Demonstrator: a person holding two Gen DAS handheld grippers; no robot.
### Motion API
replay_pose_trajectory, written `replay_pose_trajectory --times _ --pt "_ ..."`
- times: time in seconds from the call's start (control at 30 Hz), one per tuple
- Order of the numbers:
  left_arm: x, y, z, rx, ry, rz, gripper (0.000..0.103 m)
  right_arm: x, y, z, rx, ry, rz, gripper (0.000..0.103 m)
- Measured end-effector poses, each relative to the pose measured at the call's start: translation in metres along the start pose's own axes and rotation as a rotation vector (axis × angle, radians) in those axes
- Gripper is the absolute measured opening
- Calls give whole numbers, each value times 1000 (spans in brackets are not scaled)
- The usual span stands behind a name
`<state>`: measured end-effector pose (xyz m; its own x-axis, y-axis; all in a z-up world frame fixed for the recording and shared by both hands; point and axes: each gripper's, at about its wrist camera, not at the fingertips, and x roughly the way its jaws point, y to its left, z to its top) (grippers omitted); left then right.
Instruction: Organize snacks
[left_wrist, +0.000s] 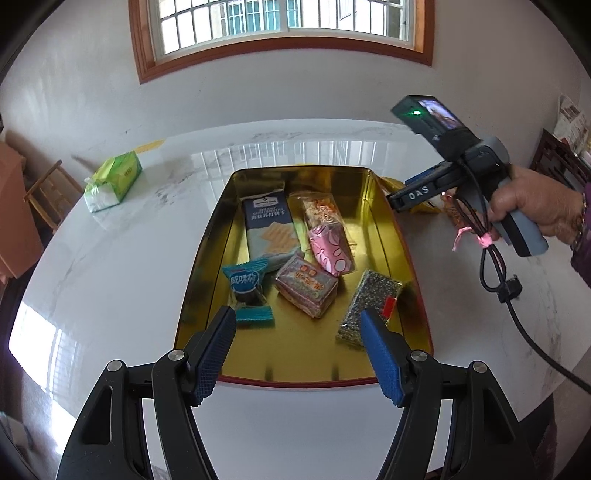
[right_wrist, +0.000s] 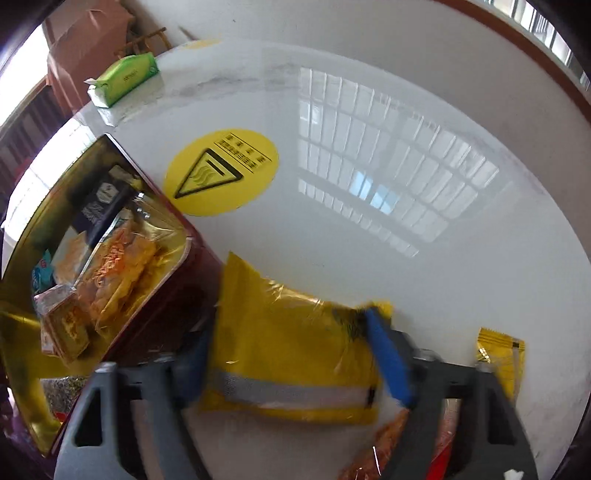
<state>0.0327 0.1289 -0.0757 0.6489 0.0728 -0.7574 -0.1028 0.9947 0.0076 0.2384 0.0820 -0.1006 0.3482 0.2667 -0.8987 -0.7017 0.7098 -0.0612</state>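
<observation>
Meanwhile the left gripper (left_wrist: 297, 350) hovers with jaws apart above the tin (left_wrist: 384, 206); the right gripper (right_wrist: 291, 363) straddles a yellow packet (right_wrist: 288, 354).

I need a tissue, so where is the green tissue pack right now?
The green tissue pack lies on the white table, far left of the gold tin.
</observation>
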Motion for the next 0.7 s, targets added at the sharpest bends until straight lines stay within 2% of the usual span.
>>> replay_pose_trajectory --times 0.03,0.1,0.17,0.27,0.47,0.6,0.7 --pt "1 1 0 -3 2 1 70 -3 1 -1 -7 -4 -8 50" --pt "1 1 1 -10 7 1 70 -12 2 -5 5 -25 3 48" --pt "-2 1 1 -13 1 1 70 -28 5 -15 11 -70 19 29" --pt "-7 -2 0 -7 -6 6 70 -59 5 -35 65 -161 21 18" --pt "-16 -18 -1 18 -8 -3 70 -123 -12 -101 283 -326 90 16" --pt "-26 -34 -1 58 -33 4 70 -160 -36 -165 479 -424 148 16" --pt "-30 -51 2 102 -46 2 70 -168 -64 -218 651 -459 195 16"
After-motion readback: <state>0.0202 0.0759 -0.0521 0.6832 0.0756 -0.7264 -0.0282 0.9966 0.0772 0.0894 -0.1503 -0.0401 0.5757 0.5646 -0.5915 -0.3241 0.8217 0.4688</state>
